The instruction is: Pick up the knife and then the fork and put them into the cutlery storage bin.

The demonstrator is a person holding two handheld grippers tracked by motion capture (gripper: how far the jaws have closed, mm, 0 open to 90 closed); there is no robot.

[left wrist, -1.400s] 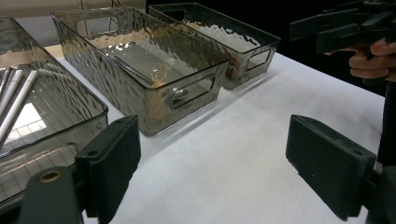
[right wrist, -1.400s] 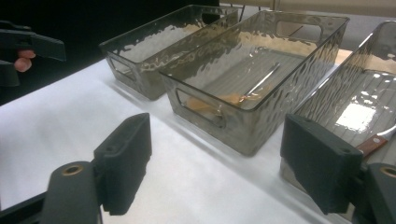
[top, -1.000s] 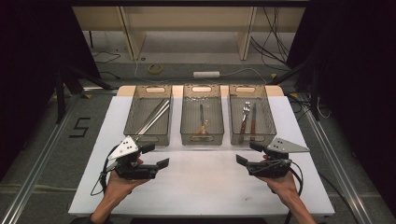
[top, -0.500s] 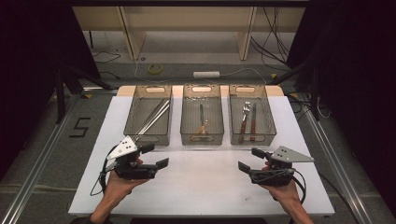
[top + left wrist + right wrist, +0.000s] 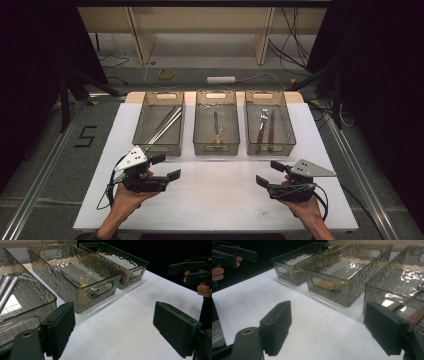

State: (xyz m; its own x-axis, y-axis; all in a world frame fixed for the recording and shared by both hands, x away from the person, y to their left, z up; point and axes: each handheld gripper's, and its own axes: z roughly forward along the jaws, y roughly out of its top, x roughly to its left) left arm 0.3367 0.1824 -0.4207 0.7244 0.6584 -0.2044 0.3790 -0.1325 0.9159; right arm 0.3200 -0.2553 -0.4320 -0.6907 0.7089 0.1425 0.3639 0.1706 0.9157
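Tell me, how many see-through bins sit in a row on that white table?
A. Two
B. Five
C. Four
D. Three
D: the high view shows three in a row, the left bin holding long metal rods, the middle bin, and the right bin with two wooden-handled utensils.

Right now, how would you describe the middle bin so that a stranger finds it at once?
On the white table, three clear smoky bins stand in a row. Take the middle bin. Unlike its neighbours, it holds a single utensil with a wooden handle.
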